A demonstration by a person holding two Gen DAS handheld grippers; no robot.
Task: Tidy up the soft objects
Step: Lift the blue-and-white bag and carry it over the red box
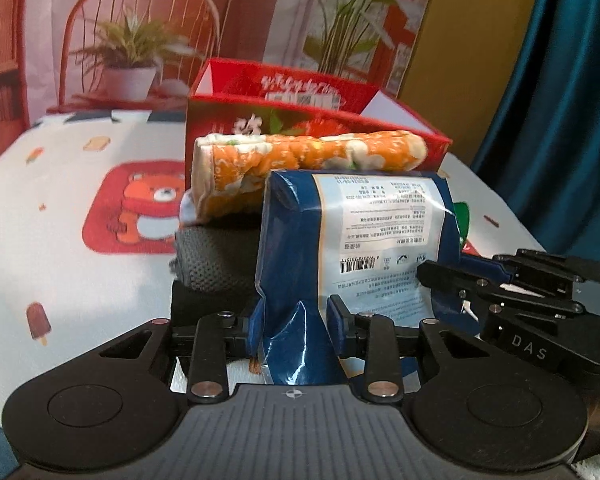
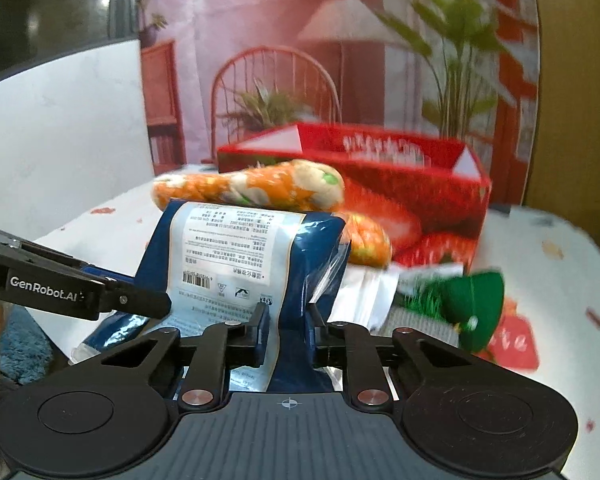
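A soft blue plastic pack with a white label point(image 1: 340, 248) stands up off the table, held by both grippers. My left gripper point(image 1: 296, 320) is shut on its near left edge. My right gripper point(image 2: 286, 320) is shut on its other near edge point(image 2: 260, 256) and also shows at the right of the left wrist view point(image 1: 432, 276). An orange flowered cloth roll point(image 1: 300, 156) lies just behind the pack, in front of an open red box point(image 1: 284, 100). A dark grey knitted cloth point(image 1: 216, 256) lies under the roll.
A green and white soft item point(image 2: 460, 300) lies at the right by the red box point(image 2: 420, 168). The tablecloth with a bear print point(image 1: 140, 208) stretches to the left. A printed backdrop stands behind, and a teal curtain point(image 1: 560, 100) hangs at the right.
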